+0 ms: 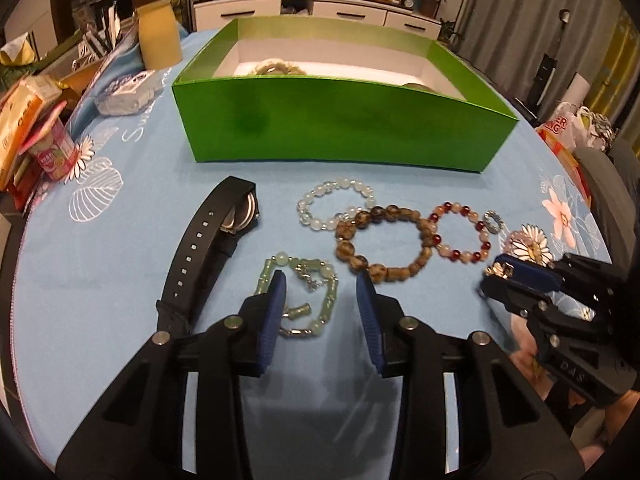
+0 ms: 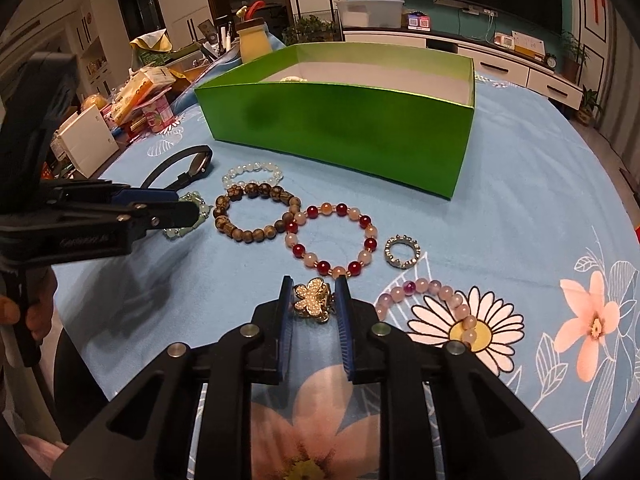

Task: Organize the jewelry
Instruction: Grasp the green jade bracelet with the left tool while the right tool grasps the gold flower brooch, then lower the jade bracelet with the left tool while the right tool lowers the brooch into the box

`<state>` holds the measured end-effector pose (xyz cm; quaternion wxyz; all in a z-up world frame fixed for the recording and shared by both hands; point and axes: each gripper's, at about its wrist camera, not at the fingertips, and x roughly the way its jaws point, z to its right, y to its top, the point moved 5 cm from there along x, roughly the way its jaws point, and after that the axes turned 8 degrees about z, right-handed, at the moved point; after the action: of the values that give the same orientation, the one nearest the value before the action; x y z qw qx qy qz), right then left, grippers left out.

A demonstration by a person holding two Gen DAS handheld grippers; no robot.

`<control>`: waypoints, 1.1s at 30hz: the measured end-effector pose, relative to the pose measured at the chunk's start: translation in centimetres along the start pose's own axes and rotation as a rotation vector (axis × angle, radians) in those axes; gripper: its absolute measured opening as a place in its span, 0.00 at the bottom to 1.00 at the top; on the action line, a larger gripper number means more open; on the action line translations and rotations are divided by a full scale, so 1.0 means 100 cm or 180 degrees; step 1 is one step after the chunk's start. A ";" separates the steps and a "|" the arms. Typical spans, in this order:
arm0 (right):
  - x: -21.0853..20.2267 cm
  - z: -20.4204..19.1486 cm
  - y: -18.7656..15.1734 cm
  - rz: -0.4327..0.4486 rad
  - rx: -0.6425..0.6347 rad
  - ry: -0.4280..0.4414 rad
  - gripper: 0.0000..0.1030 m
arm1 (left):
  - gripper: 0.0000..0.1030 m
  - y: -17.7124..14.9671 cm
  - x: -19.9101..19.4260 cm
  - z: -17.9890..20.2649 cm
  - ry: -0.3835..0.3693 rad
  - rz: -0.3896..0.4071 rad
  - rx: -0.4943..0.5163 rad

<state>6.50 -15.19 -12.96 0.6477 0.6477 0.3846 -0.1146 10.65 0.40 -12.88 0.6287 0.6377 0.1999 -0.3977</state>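
My right gripper point(image 2: 313, 294) is shut on a gold butterfly brooch point(image 2: 312, 302), just above the blue cloth; it also shows in the left wrist view point(image 1: 498, 274). My left gripper point(image 1: 322, 292) is open, its fingers straddling a pale green jade bracelet point(image 1: 320, 280). A black watch point(image 1: 218, 232), a clear bead bracelet point(image 1: 332, 204), a brown bead bracelet point(image 1: 384, 240), a red and pink bracelet point(image 2: 332, 240), a silver ring point(image 2: 402, 257) and a pink bracelet point(image 2: 436, 300) lie on the cloth. The open green box point(image 1: 332, 128) stands behind, with some jewelry inside.
Snack packets and a pink can point(image 1: 56, 152) crowd the table's left edge. A yellow jar point(image 1: 158, 32) and a white plastic bag point(image 1: 128, 92) sit by the box's far left corner. The table edge point(image 2: 624, 184) curves round at right.
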 end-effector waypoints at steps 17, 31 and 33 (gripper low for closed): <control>0.009 -0.003 0.005 0.0035 -0.0061 -0.0089 0.20 | 0.12 0.008 0.017 -0.004 0.0156 0.0106 -0.0223; -0.013 -0.001 0.018 0.0224 -0.0017 -0.0036 0.19 | 0.05 0.013 -0.018 -0.018 -0.0066 0.0329 -0.0451; -0.017 -0.003 0.021 0.0257 -0.0031 -0.0039 0.19 | 0.05 0.015 -0.023 -0.018 -0.0084 0.0366 -0.0469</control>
<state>6.64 -15.25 -10.27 0.6573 0.6588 0.3547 -0.0904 10.81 2.54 -10.36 0.6983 0.5948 0.1833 -0.3534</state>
